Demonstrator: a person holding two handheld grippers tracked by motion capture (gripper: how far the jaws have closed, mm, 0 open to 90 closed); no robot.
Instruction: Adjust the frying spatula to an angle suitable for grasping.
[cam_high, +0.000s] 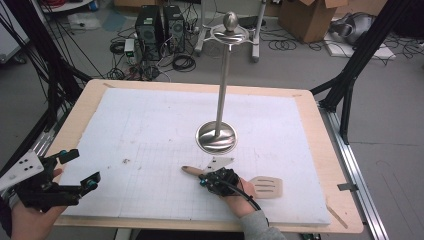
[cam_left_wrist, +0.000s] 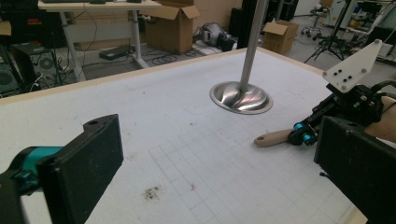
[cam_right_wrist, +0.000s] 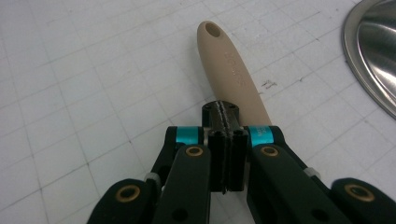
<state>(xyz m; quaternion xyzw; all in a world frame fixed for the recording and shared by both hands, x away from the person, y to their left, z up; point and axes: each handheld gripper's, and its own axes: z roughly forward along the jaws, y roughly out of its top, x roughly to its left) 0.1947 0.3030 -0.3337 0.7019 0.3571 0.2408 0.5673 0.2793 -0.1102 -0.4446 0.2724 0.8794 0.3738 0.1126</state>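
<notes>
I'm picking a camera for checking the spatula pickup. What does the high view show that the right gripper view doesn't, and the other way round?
High view: the spatula's slotted blade, the stand's pole with its ball top, and the open left tool. Right gripper view: the end hole in the handle, and the right tool close up, jaws shut together above that handle. Shared: the handle, the stand's steel base and the gridded mat.

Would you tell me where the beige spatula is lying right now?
In the high view the spatula lies flat on the white mat, near its front edge, just in front of the steel stand's base, under the right gripper.
</notes>
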